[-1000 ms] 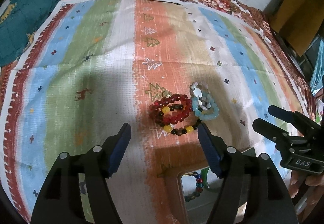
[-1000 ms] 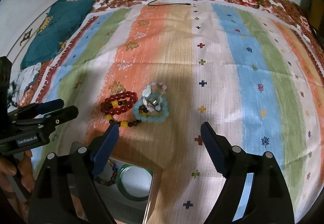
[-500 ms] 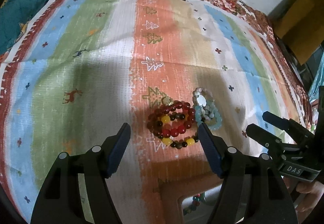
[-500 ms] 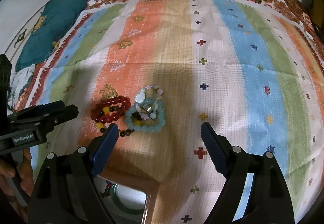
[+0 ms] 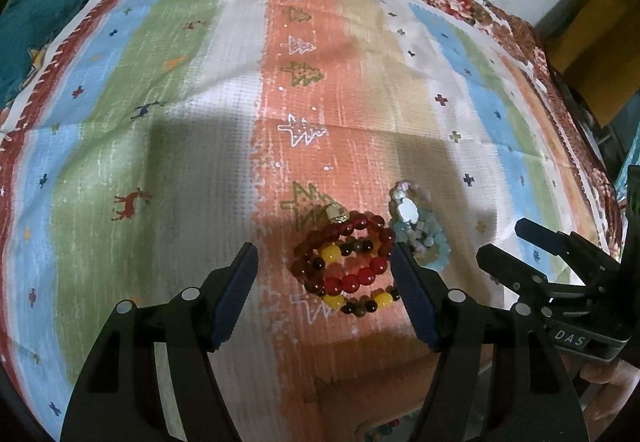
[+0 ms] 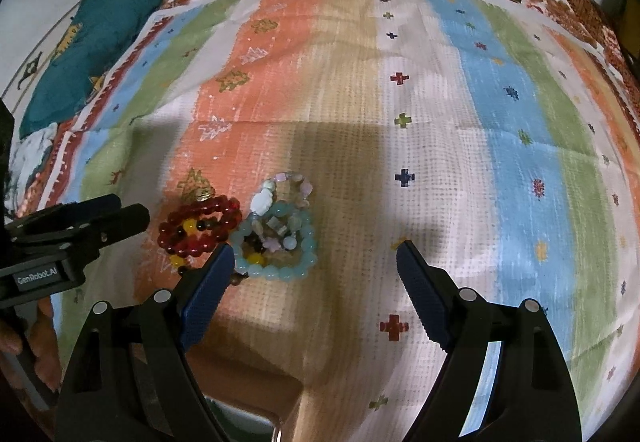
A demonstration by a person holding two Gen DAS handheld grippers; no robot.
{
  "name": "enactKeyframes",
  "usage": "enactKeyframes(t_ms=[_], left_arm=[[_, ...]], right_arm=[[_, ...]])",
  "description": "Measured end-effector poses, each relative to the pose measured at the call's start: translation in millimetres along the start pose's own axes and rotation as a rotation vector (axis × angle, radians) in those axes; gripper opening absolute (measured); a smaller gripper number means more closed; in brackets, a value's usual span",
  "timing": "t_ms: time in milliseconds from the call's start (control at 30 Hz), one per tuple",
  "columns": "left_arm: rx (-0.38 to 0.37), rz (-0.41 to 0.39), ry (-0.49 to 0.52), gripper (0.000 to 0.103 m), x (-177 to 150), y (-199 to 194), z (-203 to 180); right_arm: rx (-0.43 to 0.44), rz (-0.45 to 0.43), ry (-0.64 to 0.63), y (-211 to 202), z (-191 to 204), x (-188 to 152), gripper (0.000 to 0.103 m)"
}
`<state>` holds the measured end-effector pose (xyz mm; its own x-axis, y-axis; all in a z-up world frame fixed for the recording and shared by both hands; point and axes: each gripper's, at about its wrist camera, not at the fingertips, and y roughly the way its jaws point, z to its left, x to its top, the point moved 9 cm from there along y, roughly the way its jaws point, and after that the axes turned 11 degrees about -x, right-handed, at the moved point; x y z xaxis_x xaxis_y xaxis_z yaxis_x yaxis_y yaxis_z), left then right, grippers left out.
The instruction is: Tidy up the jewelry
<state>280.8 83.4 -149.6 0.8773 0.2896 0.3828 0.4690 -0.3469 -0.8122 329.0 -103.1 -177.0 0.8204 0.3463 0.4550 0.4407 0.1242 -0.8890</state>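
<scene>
Striped cloth, bracelets btwn left tongs

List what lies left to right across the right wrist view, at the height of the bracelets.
Left gripper → red bracelets → pale blue bracelets → bare striped cloth.

A tangle of red, yellow and dark beaded bracelets is heaped flat on the striped cloth's orange band. Touching its right side, pale aqua and pastel bracelets are piled.
</scene>
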Motion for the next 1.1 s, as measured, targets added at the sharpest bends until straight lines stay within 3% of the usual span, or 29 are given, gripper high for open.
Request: enactKeyframes(t_ms=[700,967,1100], left_arm=[[0.023,0.045,-0.015,0.064,11.3,28.9,11.3],[0.033,0.062,-0.013,0.054,17.0,41.3,16.2],[0.027,0.069,-0.020,0.052,19.4,45.2,19.0]], right_arm=[[-0.048,0.014,0.012,35.5,-5.6,19.2,0.083],[-0.054,0.016,0.002,46.3,-3.1,24.7,0.083],[-0.044,0.032,0.005,54.1,-2.0,26.3,0.073]])
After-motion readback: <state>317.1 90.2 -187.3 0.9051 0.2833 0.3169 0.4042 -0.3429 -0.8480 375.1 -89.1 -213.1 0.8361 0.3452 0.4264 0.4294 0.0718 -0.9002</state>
